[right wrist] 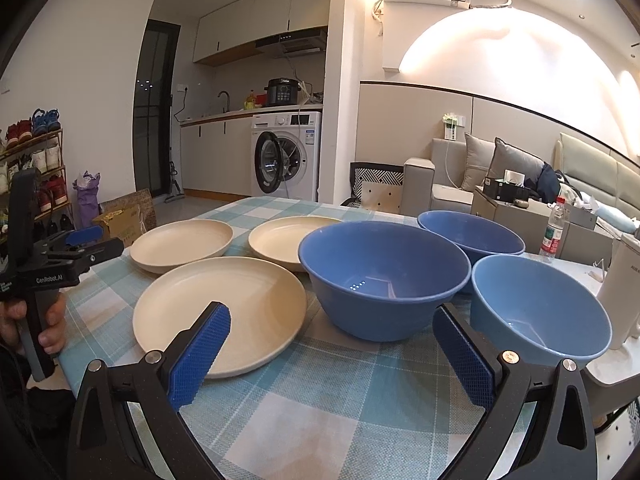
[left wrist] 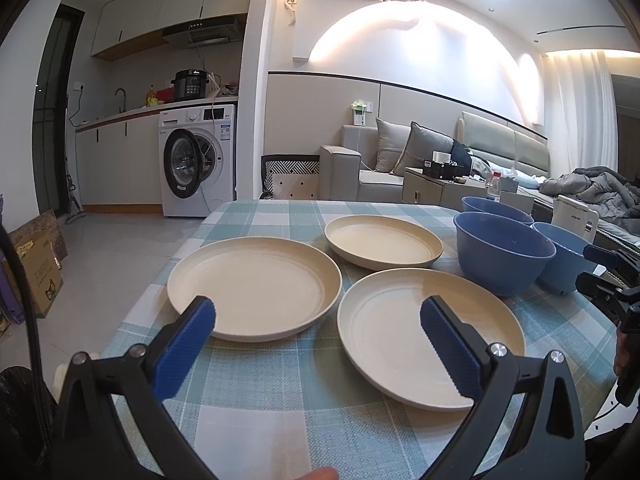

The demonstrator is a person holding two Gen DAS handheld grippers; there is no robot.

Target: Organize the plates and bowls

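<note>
Three cream plates lie on the checked tablecloth: a left plate (left wrist: pixel 254 286) (right wrist: pixel 182 244), a far plate (left wrist: pixel 382 241) (right wrist: pixel 286 240) and a near plate (left wrist: pixel 404 332) (right wrist: pixel 220 312). Three blue bowls stand to their right: a large one (left wrist: pixel 502 250) (right wrist: pixel 382 280), one behind it (left wrist: pixel 494 206) (right wrist: pixel 470 232) and a lighter one (left wrist: pixel 560 254) (right wrist: pixel 536 310). My left gripper (left wrist: pixel 318 320) (right wrist: pixel 96 242) is open above the near edges of the left and near plates. My right gripper (right wrist: pixel 332 330) (left wrist: pixel 592 266) hangs open before the large bowl, holding nothing.
The table (left wrist: pixel 280 412) ends at its left edge above the floor, where cardboard boxes (left wrist: pixel 40 264) stand. A white appliance (right wrist: pixel 620 288) and a water bottle (right wrist: pixel 554 232) are at the right. A sofa (left wrist: pixel 384 160) and a washing machine (left wrist: pixel 196 160) are beyond. A hand (right wrist: pixel 44 320) grips the left handle.
</note>
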